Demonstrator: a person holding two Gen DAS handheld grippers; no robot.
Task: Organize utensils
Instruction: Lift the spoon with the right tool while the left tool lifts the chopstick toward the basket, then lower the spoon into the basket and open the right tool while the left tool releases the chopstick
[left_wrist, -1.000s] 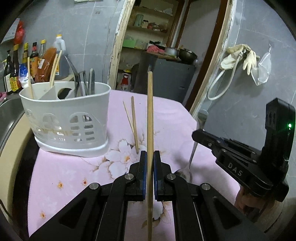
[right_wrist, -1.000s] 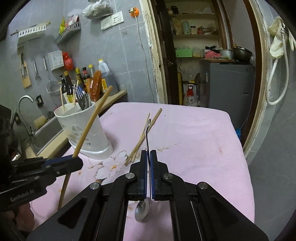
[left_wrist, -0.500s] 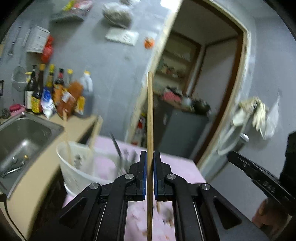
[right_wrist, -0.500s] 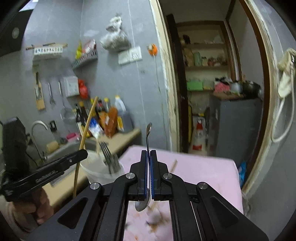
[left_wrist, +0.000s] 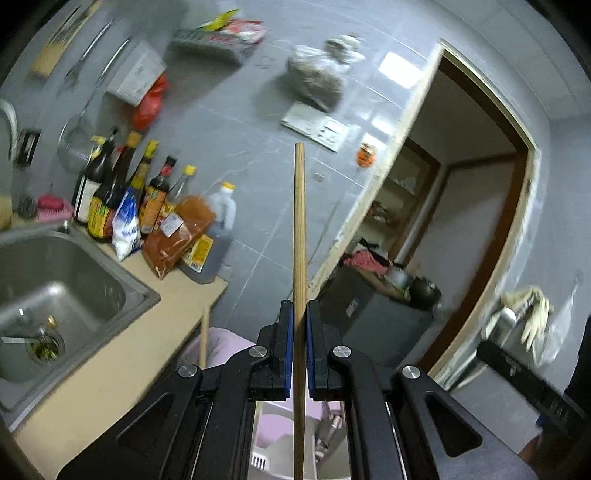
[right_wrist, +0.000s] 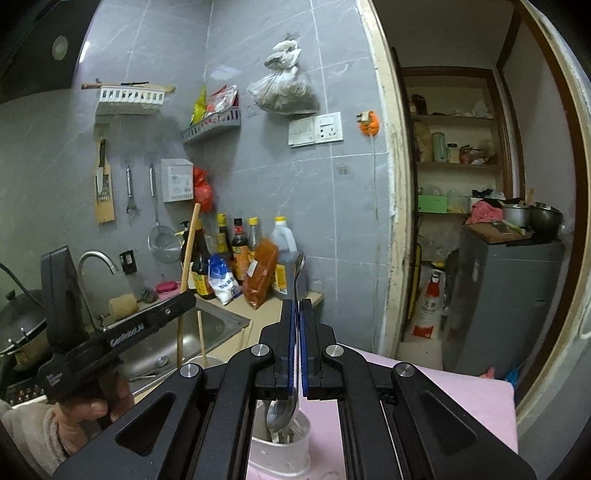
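- Left wrist view: my left tool (left_wrist: 299, 350) is clamped on a wooden chopstick (left_wrist: 299, 236) that runs straight up the middle of the frame, its long axis upright, one end high against the grey wall and the other dropping below the pads at the bottom edge.
- Under that lower end I make out part of the white utensil holder (left_wrist: 273, 454), so the holder lies directly below the tool; a straight descent looks like the coming move.
- Right wrist view: my right tool (right_wrist: 295, 350) is closed on a metal spoon (right_wrist: 284, 410), handle up at centre frame, bowl down.
- The bowl hangs just over the holder's open top at lower centre; I cannot tell whether it touches the cutlery inside.
- The holder stands on the pink-covered bench (right_wrist: 461, 402); the right tool seems nearer to release.
- The chopstick is plain, slim and pale brown; the spoon is shiny.
- Outward, at left, the sink (left_wrist: 55, 288).
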